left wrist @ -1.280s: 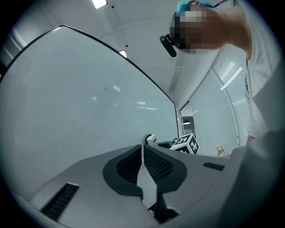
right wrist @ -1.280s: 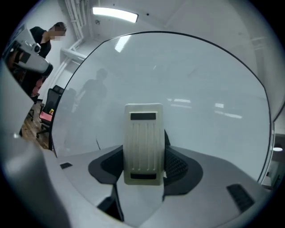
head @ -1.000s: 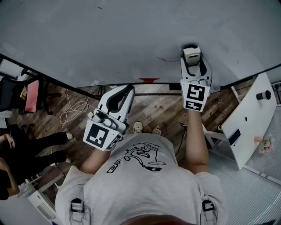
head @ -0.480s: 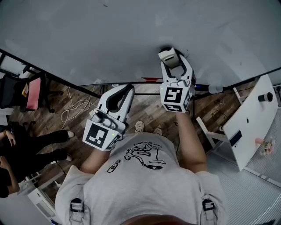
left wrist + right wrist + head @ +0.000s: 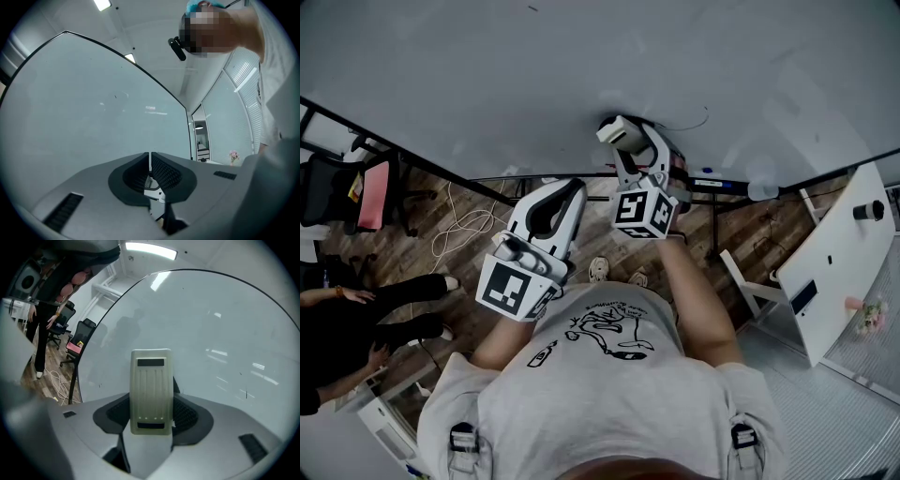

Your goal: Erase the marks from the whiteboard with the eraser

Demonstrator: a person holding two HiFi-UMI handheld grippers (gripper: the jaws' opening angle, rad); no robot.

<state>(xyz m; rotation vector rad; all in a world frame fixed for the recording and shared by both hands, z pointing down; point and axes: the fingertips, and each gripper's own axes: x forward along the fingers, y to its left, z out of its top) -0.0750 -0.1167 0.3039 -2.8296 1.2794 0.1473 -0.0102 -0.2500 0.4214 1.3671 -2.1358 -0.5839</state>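
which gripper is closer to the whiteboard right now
Right. The right gripper holds the eraser up at the whiteboard, near its lower edge. The left gripper, shut and empty, hangs back below that edge, over the floor.

The person wears a grey short-sleeved T-shirt (image 5: 609, 403) with a black line drawing (image 5: 600, 336) and shoulder buckles (image 5: 464, 439).

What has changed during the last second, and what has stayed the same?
The right claw, shut on the eraser, slid leftward across the whiteboard. The left claw stayed where it was, shut and empty, off the board.
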